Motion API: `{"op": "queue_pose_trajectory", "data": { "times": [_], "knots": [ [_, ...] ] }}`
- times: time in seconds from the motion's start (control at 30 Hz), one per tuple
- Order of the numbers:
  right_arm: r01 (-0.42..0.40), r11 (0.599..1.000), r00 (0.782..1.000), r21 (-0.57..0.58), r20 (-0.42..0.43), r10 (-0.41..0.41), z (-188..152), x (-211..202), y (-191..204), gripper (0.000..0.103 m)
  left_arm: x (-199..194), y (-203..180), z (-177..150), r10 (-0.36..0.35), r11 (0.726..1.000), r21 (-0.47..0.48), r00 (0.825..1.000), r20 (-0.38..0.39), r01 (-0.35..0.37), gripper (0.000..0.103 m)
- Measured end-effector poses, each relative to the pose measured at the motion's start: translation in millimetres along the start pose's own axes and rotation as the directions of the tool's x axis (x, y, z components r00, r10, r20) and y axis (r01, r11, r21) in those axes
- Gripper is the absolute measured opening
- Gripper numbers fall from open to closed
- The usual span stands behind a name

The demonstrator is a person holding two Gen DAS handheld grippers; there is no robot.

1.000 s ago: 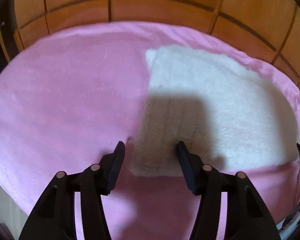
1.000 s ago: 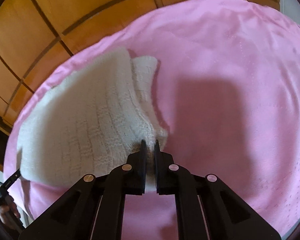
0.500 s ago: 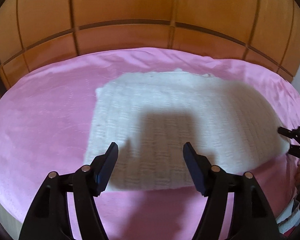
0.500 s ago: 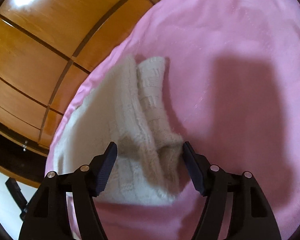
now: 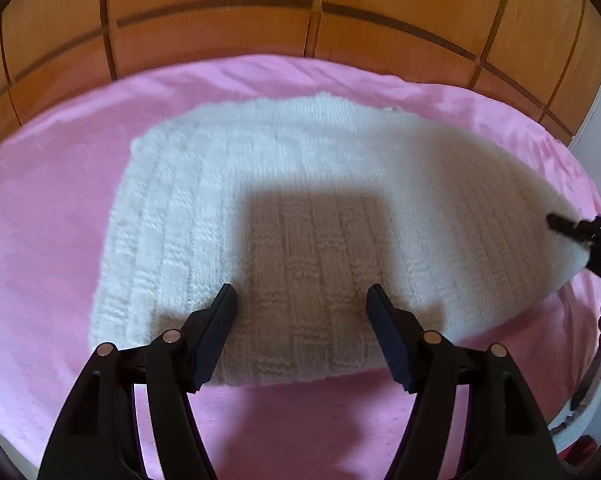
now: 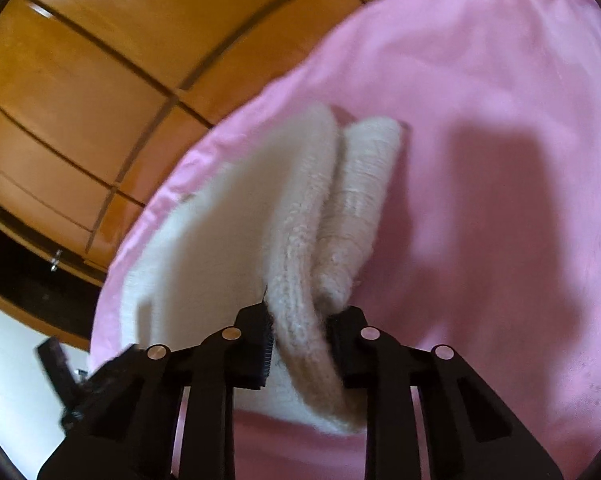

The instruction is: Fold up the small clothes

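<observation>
A white knitted garment (image 5: 300,208) lies folded on the pink cloth (image 5: 44,240). My left gripper (image 5: 300,312) is open and empty, hovering over the garment's near edge with its fingers apart above the knit. In the right wrist view my right gripper (image 6: 300,324) has its jaws closed around a thick folded edge of the same garment (image 6: 296,280), which bunches up between them. The right gripper also shows at the right edge of the left wrist view (image 5: 572,232), at the garment's right corner.
The pink cloth covers a round table with a wooden panelled wall (image 5: 300,12) behind it. The cloth spreads out to the right of the garment in the right wrist view (image 6: 500,160). A dark gap and white floor (image 6: 12,360) lie beyond the table's left edge.
The right gripper opened half a second ago and has now closed on the garment's folded edge. The left gripper moved forward over the garment, still open.
</observation>
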State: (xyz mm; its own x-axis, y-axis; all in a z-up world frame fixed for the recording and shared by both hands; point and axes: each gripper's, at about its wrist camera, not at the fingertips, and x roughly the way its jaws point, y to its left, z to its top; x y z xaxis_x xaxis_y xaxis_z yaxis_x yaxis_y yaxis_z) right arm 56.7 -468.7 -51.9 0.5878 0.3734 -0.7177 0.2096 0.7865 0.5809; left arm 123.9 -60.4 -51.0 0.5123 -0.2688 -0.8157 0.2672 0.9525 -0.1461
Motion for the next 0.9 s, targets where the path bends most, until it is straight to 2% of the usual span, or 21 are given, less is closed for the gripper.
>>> {"op": "queue_pose_trajectory", "data": {
  "times": [0.07,0.13,0.27,0.37,0.5,0.57,0.63,0.67,0.77,0.83,0.87,0.9],
  "knots": [
    [-0.016,0.999,1.000,-0.036,0.003,0.016,4.1,-7.0,20.1,0.020,2.8,7.3,0.3,-0.042,0.999,-0.032,0.999,-0.011,0.041,0.067],
    [-0.045,0.995,0.999,-0.084,0.013,0.046,9.6,-13.6,48.0,0.018,-3.0,19.0,1.7,-0.119,0.989,-0.085,0.993,0.011,0.119,0.066],
    [-0.128,0.975,0.991,-0.180,0.011,0.132,17.8,-9.8,114.2,0.017,-22.9,56.1,4.7,-0.282,0.935,-0.202,0.956,0.077,0.292,0.066],
    [-0.186,0.947,0.982,-0.263,-0.042,0.182,13.5,13.4,168.5,0.016,-36.0,85.1,3.8,-0.352,0.891,-0.259,0.927,0.126,0.373,0.066],
    [-0.254,0.909,0.966,-0.330,-0.140,0.219,-5.9,61.4,226.2,0.015,-45.5,117.3,-1.3,-0.398,0.842,-0.322,0.901,0.172,0.433,0.066],
    [-0.284,0.892,0.953,-0.351,-0.202,0.224,-21.2,90.1,247.7,0.015,-47.5,134.8,-4.3,-0.434,0.801,-0.364,0.880,0.195,0.475,0.067],
    [-0.303,0.880,0.941,-0.365,-0.260,0.216,-38.8,115.9,262.5,0.015,-48.4,148.1,-7.0,-0.451,0.770,-0.396,0.865,0.218,0.501,0.068],
    [-0.304,0.873,0.937,-0.380,-0.283,0.203,-47.7,126.8,268.7,0.015,-48.5,154.3,-7.9,-0.474,0.745,-0.406,0.849,0.234,0.528,0.069],
    [-0.271,0.849,0.940,-0.453,-0.314,0.133,-73.4,152.1,283.0,0.015,-46.3,162.3,-7.0,-0.506,0.705,-0.429,0.824,0.254,0.565,0.074],
    [-0.248,0.829,0.947,-0.501,-0.304,0.100,-84.8,159.5,285.3,0.015,-42.1,163.9,-4.1,-0.525,0.686,-0.436,0.811,0.257,0.582,0.077],
    [-0.245,0.814,0.951,-0.527,-0.293,0.097,-89.5,155.1,283.8,0.018,-38.5,163.4,-3.0,-0.549,0.665,-0.443,0.796,0.255,0.601,0.079],
    [-0.251,0.805,0.952,-0.538,-0.289,0.104,-93.4,153.5,287.1,0.025,-33.3,162.1,-0.3,-0.569,0.649,-0.451,0.784,0.248,0.613,0.080]
  ]
}}
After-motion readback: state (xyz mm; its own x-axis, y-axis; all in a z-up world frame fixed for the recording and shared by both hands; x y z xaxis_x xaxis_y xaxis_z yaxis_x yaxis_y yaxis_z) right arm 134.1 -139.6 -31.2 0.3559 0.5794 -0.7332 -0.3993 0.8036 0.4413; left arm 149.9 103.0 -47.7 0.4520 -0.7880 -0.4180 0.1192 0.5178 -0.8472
